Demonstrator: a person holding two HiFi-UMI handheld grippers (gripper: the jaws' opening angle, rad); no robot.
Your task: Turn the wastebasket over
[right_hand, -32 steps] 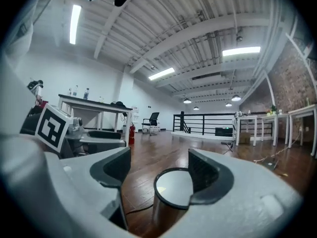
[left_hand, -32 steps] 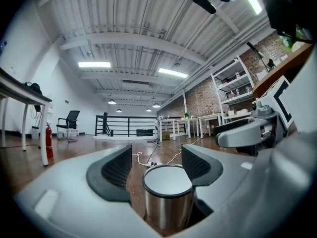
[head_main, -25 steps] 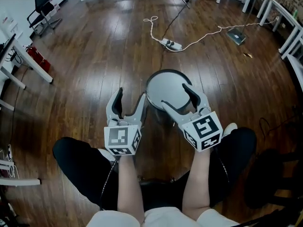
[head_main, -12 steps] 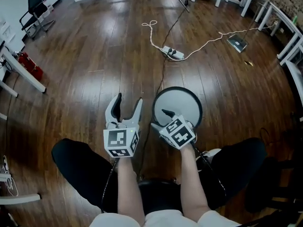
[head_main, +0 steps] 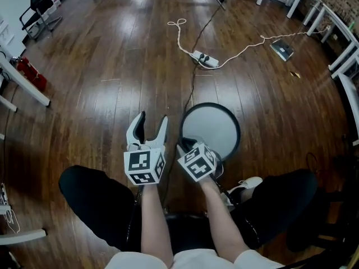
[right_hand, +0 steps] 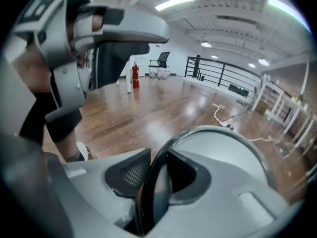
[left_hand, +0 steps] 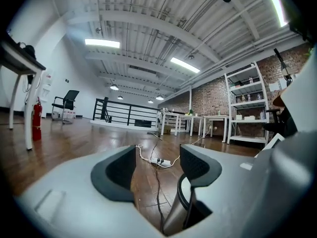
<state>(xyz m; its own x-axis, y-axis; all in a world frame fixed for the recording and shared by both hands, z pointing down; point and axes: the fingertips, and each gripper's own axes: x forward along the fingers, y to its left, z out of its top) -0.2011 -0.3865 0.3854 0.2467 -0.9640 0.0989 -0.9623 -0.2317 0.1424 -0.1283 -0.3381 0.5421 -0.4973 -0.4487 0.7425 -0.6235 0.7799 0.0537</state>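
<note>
While you sit over the wooden floor (head_main: pixel 112 66), your right gripper (head_main: pixel 188 145) is tipped steeply down at the near edge of the wastebasket (head_main: pixel 212 126). The wastebasket stands on the boards just ahead of your legs, and its round pale face is turned up toward you. In the right gripper view, the black rim (right_hand: pixel 159 158) runs straight through the gap, with one pad on its outer side and the other on the pale inner side. Those jaws have just been closing and now stand narrow, pinching the rim between them. Your left gripper (head_main: pixel 152 119) is held close to level just to the left of the wastebasket, beside it and not touching it. Its jaws have just been closing a little, but they are wide apart with nothing between them. Through that gap you see only floorboards and the thin black cable (head_main: pixel 193 86), which runs along the floor to the power strip (head_main: pixel 205 58) well beyond the wastebasket. A white cord (head_main: pixel 179 29) loops away from the strip. Your pale shoe (head_main: pixel 247 184) rests near the wastebasket's right side. An office chair (head_main: pixel 35 4) stands far off at the upper left.
</note>
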